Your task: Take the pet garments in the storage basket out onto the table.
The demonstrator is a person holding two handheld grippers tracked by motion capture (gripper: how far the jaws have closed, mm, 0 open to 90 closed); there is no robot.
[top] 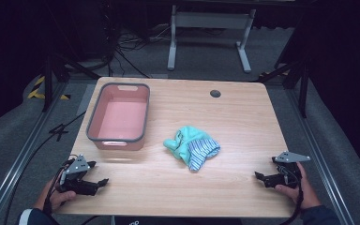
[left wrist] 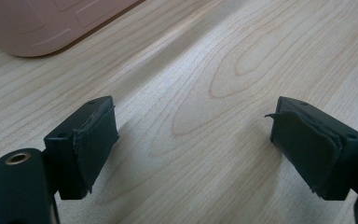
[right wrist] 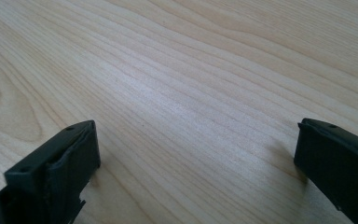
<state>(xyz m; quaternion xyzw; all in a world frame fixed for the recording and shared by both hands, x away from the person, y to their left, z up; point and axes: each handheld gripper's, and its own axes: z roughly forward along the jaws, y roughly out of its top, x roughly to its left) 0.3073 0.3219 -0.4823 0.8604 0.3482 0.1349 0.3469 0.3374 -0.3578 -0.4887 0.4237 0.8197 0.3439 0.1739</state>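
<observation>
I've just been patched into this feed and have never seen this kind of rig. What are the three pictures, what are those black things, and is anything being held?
There is no robot arm here: a person holds a two-jaw tool in each hand. The high view looks down on a wooden table. The left gripper and right gripper rest near its front edge. The other two pictures come from cameras riding on the grippers, looking along their black jaws; both pairs stand wide apart with bare wood between, so nothing is held. On the table lie an empty pink bin with a grey rim and, to its right, a crumpled teal and striped cloth.
</observation>
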